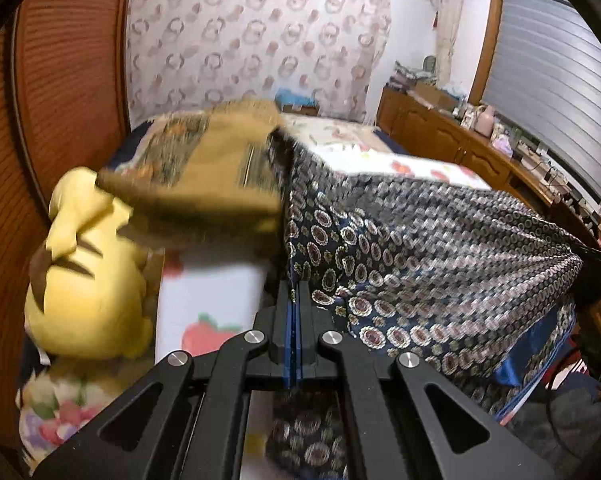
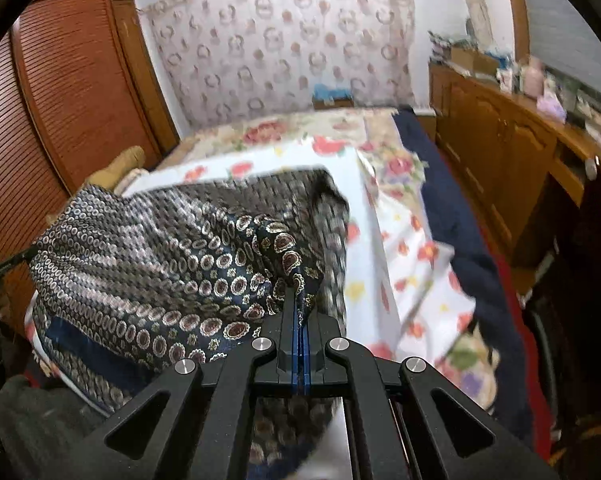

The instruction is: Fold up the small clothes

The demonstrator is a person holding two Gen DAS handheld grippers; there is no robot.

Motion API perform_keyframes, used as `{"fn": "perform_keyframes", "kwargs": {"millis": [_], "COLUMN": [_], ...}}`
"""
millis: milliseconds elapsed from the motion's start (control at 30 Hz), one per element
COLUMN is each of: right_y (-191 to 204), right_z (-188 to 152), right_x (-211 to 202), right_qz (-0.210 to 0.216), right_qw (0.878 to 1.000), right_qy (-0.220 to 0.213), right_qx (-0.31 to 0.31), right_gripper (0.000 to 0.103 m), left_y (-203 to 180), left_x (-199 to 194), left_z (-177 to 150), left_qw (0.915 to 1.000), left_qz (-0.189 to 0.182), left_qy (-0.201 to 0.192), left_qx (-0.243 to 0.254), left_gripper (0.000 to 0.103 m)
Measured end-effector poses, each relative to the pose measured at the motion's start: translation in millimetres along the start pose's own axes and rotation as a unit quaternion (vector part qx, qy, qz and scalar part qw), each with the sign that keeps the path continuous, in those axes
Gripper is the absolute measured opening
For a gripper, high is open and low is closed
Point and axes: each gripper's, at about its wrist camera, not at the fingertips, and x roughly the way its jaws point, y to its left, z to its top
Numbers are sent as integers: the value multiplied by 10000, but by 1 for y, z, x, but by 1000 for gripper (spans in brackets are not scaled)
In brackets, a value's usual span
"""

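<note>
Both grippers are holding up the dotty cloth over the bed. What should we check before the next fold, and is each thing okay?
1. Left gripper shut on the patterned cloth: ok.
2. Right gripper shut on the cloth: ok.
3. Cloth stretched between the two grippers without a big sag: ok.
4. Cloth free of the yellow plush toy: ok, the toy sits off to the side.
5. Flat room on the flowered bedspread to lay it down: ok.
6. Bottom edge hanging even: cannot tell, it is hidden below the grippers.
</note>
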Motion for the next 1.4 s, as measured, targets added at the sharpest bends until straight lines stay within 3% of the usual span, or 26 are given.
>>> {"fn": "perform_keyframes", "kwargs": {"millis": [167,367,500,567,633,700,800,1000,1400], "right_y": [6,8,36,43,50,55,62,84,149], "right_z": [-14,3,18,21,23,26,28,28,-4], "right_x": [1,12,2,-2,-7,-8,-9,-2,76], "right_qz": [-30,-228,-387,-474,-534,-550,-605,-437,219], "right_qw": [9998,9994,9977,9968,9960,9955,9942,9930,9951], "right_qy": [188,168,-19,-106,-181,-248,-394,-563,-169], "right_qx": [-77,-211,-559,-641,-694,-738,-794,-943,-954], "right_gripper": [1,1,3,9,20,33,43,55,56], "left_y": [3,-3,-7,-9,-10,-9,-9,-14,-4], "left_x": [1,-6,-19,-27,-33,-35,-32,-23,-11], "left_z": [-12,-13,-6,-2,-2,-2,-3,-11,-30], "left_qw": [9999,9999,9993,9980,9967,9967,9967,9967,9966], "left_qz": [71,45,120,299,365,313,354,478,646], "left_qy": [36,-129,-353,-557,-720,-751,-728,-660,-469], "left_qx": [-87,-77,-39,-16,0,-29,-8,32,-224], "left_gripper": [2,2,3,16,44,52,76,77,77]}}
